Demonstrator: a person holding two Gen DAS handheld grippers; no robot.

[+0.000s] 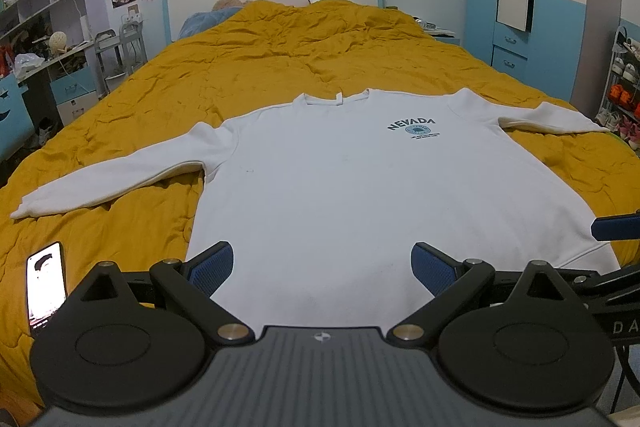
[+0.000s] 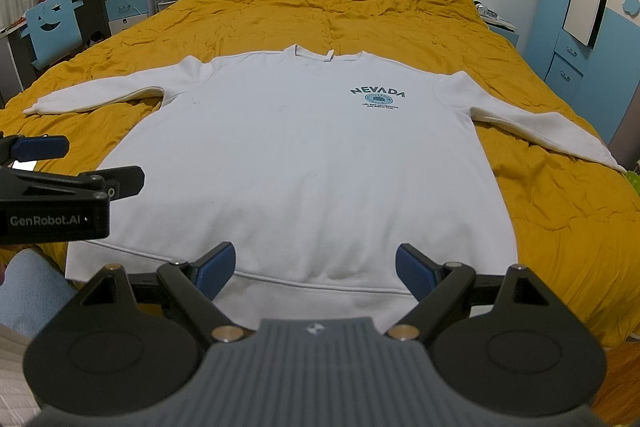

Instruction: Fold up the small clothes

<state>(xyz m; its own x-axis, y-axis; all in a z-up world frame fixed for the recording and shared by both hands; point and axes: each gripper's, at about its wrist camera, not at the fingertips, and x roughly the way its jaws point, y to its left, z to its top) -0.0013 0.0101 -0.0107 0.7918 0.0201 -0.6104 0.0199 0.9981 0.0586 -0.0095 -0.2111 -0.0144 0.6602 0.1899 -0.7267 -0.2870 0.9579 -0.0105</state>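
A white sweatshirt is spread flat, print side up, across the middle of both views on a bed covered by a mustard-yellow quilt. Its sleeves are stretched out toward the left and right edges of the frame, and its hem lies at the lower centre, nearest the cameras.

The left tool is held wide open above the hem area, with nothing between its blue pads. The right tool is likewise spread wide and empty, just over the hem band. No fold appears to have been started.

Several risks can be judged from here. If only the top layer of fabric is pinched at the hem, the front could be lifted away from the back and the fold would bunch. The soft, wrinkled quilt could be caught together with the sweatshirt. The right sleeve reaches close to the edge of the bed and might be dragged off it. A phone with a lit screen lies at the lower left of the left view, just beside the body of the sweatshirt, and could be swept by cloth or by a tool.

Whether the pads touch the fabric cannot be told. The nearest stretch of hem is hidden behind the tool bodies. The small text under the "NEVADA" print cannot be read.
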